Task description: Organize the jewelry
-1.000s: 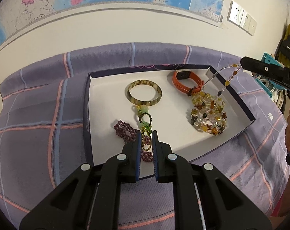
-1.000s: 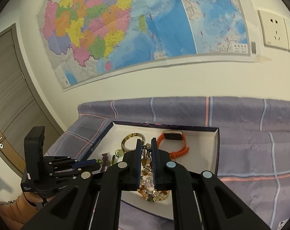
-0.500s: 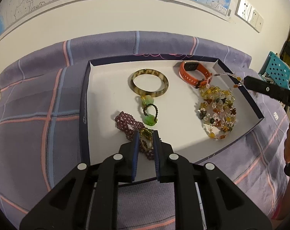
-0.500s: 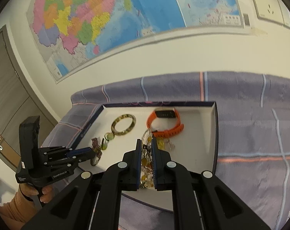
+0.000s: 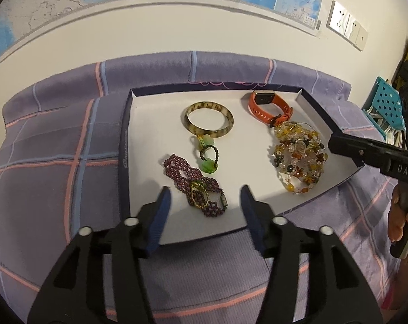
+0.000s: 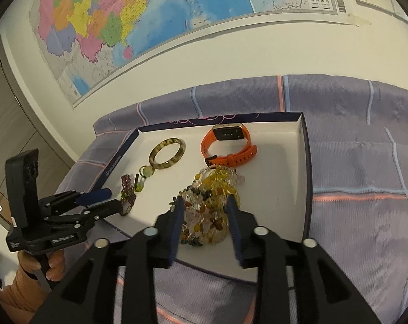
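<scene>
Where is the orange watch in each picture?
Left wrist view: the orange watch lies at the tray's far right corner, right of the brown bangle.
Right wrist view: the orange watch lies at the far middle of the tray, again right of the bangle.
Shared landmark: the brown bangle.

A purple bead bracelet [image 5: 193,186], a mottled amber bangle [image 5: 209,120] and an orange watch [image 5: 268,108] are lying in a white, navy-edged tray [image 5: 149,124] on purple plaid cloth [image 5: 55,140].
</scene>
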Motion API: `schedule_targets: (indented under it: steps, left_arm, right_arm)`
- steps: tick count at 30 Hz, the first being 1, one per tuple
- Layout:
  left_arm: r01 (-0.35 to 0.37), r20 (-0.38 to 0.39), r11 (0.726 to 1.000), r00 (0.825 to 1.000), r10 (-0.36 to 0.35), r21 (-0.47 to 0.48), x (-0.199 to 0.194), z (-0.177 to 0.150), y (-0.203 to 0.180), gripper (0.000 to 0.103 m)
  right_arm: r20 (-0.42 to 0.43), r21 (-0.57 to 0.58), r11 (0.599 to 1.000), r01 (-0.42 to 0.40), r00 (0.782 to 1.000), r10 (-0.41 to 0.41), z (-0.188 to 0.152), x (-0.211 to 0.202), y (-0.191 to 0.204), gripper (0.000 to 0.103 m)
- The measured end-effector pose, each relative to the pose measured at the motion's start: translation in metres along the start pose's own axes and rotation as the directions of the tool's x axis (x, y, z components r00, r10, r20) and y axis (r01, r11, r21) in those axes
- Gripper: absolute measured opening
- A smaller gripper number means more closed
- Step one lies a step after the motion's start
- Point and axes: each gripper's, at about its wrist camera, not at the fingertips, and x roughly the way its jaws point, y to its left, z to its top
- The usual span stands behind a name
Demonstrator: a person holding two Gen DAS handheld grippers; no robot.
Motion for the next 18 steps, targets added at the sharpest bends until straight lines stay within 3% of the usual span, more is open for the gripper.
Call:
schedule_targets:
  steps: [1,3,5,10,18]
  left_arm:
    - [-0.002,0.007,1.000,1.000,0.002,-0.001,-0.003,-0.001,-0.001,0.067]
    - [-0.001,0.025,1.000,1.000,0.001,-0.004,-0.010,-0.004,-0.001,0.075]
    - [-0.005,0.047,1.000,0.999,0.005,-0.009,-0.019,-0.007,-0.003,0.097]
    - [-0.023,0.081,0.999,0.996,0.026,-0.039,-0.039,-0.020,-0.002,0.098]
    - [-0.089,0.062,0.989,0.993,0.097,-0.118,-0.053,-0.048,0.001,0.098]
  right_arm:
    - [0.004,-0.001,1.000,0.002,1.000,-0.002,-0.002,-0.002,0.002,0.043]
    - [0.016,0.001,1.000,0.006,1.000,-0.006,-0.006,-0.005,0.004,0.062]
    - [0.025,-0.006,1.000,0.018,1.000,-0.018,-0.010,-0.009,0.009,0.073]
    - [0.054,-0.035,0.998,0.053,0.997,-0.052,-0.026,-0.020,0.025,0.096]
    - [0.050,-0.132,0.977,0.167,0.986,-0.162,-0.065,-0.028,0.055,0.097]
